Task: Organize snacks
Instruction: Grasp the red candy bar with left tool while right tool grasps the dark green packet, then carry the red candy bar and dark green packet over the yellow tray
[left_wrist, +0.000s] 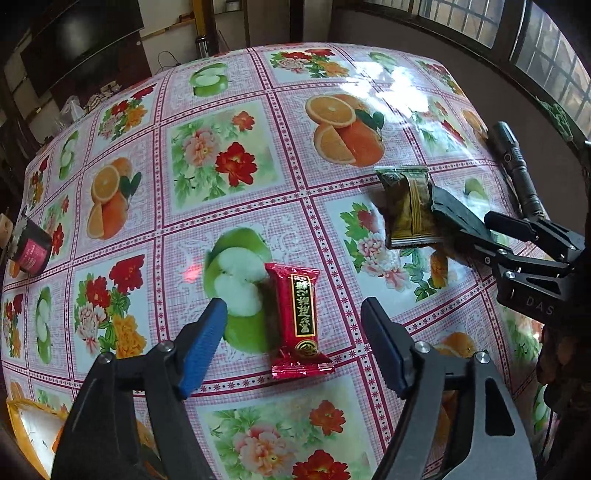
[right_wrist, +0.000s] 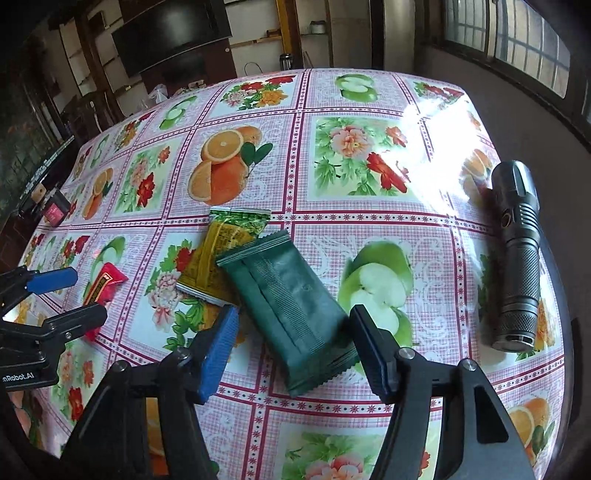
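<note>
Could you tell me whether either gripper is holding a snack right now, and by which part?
Nothing is held: the left gripper straddles the red packet, the right gripper the green packet, pads clear of both.

Black flashlight (right_wrist: 517, 254) on the fruit-and-flower tablecloth (right_wrist: 354, 122)

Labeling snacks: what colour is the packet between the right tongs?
Dark green packet, clearest in the right wrist view.

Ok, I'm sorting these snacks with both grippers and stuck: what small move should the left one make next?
Probably lower the left gripper and close on the red snack packet: its jaws stand open on either side of the packet, which lies flat on the tablecloth, untouched.
</note>
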